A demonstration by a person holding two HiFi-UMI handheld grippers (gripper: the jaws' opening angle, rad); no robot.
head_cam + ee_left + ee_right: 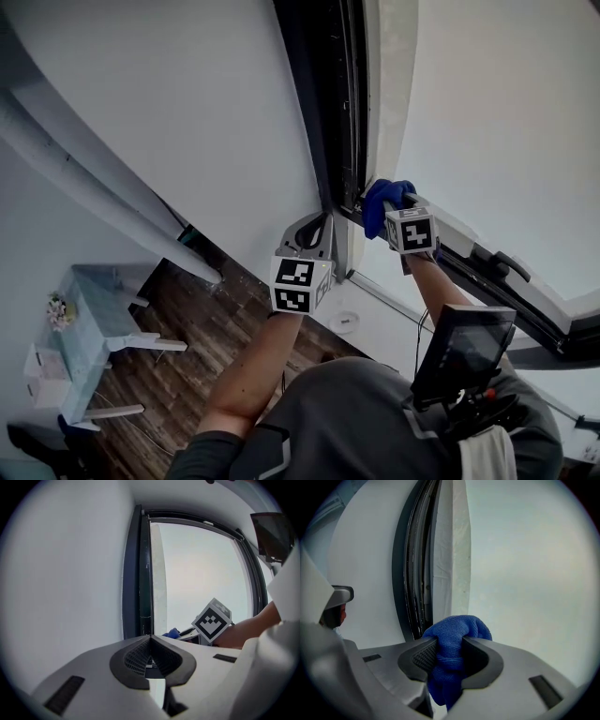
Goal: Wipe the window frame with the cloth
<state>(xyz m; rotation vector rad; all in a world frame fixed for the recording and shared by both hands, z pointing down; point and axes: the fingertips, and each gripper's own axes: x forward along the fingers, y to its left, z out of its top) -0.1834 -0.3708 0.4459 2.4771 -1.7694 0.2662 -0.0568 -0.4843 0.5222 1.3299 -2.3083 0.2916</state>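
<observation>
- Cloth (457, 630), a blue, nubby terry, is bunched into a soft wad between the jaws of the right claw (450, 645). The jaws are clenched on it, and folds bulge above and hang below them.
- The wad sits right at the dark, grooved window frame (412, 573); whether it touches cannot be told.
- The left claw (151, 641) holds nothing. Its jaws are pressed together, and it points at the same frame.

Cloth (457, 630) at window frame (415, 573); wall (365, 564) left.
</observation>
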